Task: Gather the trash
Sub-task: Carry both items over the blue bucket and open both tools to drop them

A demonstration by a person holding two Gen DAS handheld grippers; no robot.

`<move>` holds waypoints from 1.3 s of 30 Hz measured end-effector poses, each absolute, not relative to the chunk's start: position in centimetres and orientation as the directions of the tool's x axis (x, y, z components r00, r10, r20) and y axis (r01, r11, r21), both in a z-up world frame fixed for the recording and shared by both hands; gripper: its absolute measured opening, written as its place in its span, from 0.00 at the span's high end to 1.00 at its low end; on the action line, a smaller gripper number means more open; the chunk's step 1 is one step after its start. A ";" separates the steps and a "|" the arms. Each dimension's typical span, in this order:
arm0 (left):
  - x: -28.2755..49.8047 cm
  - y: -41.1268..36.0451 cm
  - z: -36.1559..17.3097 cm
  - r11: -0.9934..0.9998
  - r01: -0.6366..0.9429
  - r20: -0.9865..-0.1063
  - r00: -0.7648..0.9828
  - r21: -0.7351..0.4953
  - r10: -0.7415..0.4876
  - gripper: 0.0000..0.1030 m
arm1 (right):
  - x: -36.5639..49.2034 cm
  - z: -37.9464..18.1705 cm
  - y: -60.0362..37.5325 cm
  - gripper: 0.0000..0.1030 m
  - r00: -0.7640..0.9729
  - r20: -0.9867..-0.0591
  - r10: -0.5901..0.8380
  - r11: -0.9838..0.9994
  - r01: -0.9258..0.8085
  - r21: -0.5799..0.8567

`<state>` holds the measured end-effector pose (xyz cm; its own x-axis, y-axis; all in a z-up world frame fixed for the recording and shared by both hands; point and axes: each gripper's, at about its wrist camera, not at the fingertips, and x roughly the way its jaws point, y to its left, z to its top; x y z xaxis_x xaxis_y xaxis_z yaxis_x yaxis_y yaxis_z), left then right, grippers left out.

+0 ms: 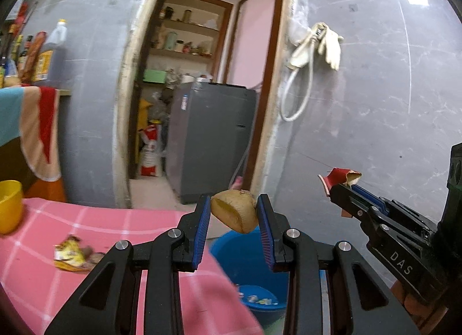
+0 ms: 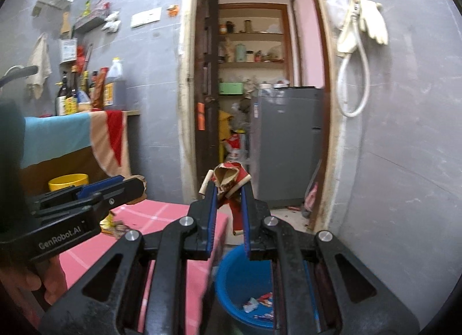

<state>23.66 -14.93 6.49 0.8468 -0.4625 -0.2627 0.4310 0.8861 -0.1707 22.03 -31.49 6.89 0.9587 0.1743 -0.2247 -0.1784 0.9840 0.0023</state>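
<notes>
My left gripper (image 1: 233, 212) is shut on a brown cut potato piece (image 1: 235, 213), held in the air above the blue bucket (image 1: 245, 257). My right gripper (image 2: 228, 190) is shut on a crumpled red paper cup (image 2: 231, 182), also above the blue bucket (image 2: 231, 271), which holds a few wrappers. The right gripper also shows at the right of the left wrist view (image 1: 340, 187) with the red cup (image 1: 337, 179). The left gripper shows at the left of the right wrist view (image 2: 138, 186). A yellow crumpled wrapper (image 1: 72, 254) lies on the pink checked tablecloth (image 1: 115, 228).
A yellow cup (image 1: 10, 205) stands at the table's left end. The bucket sits on the floor off the table's right edge. Behind is a grey wall with an open doorway, a grey fridge (image 1: 213, 138) and shelves. Bottles (image 2: 86, 89) stand on a counter at left.
</notes>
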 end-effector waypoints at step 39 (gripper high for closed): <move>34.7 -24.8 -4.1 0.867 0.420 -0.684 0.552 -0.267 -0.478 0.71 | 30.0 -4.0 -40.6 0.78 0.802 -0.590 0.091 0.990 -0.010 0.139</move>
<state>34.74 -24.82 -4.08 0.5515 -0.4778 -0.6838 0.4198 0.8673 -0.2674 30.04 -40.65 -3.96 0.8023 0.0907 -0.5900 -0.0098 0.9903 0.1388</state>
